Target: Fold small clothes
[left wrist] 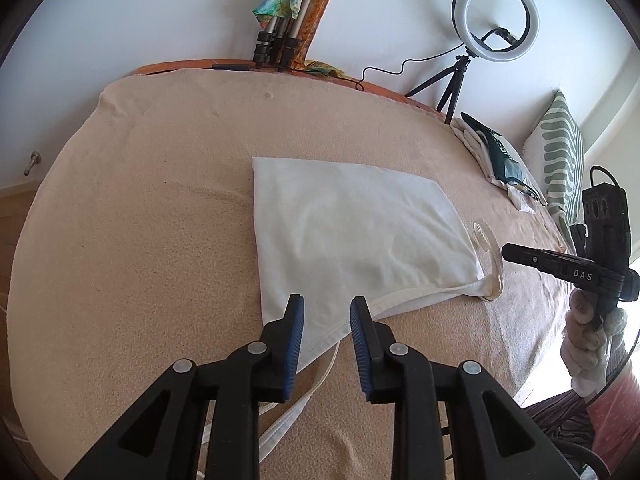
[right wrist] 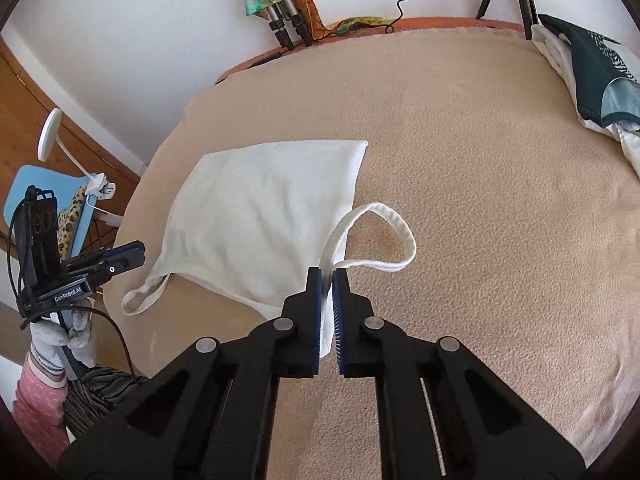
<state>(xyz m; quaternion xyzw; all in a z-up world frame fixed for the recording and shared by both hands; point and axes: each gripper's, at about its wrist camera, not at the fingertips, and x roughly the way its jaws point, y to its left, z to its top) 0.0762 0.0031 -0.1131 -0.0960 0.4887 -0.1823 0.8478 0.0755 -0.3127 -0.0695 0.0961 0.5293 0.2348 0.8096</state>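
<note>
A white sleeveless top (left wrist: 352, 232) lies folded flat on the beige blanket (left wrist: 140, 240). My left gripper (left wrist: 327, 308) hovers over the top's near edge, open, and its blue pads press on nothing. One shoulder strap (left wrist: 316, 392) trails below it toward me. In the right wrist view, my right gripper (right wrist: 327, 276) is shut on the other strap (right wrist: 400, 236), which loops up and to the right off the top (right wrist: 256, 216). The left gripper (right wrist: 120, 256) shows at the left edge, held by a gloved hand (right wrist: 76, 340).
A pile of clothes (left wrist: 500, 156) with a dark green piece lies at the blanket's far right, next to a striped pillow (left wrist: 560, 160). A ring light (left wrist: 494, 16) on a small tripod and folded tripod legs (left wrist: 276, 44) stand against the back wall. A blue chair (right wrist: 36, 188) is beside the bed.
</note>
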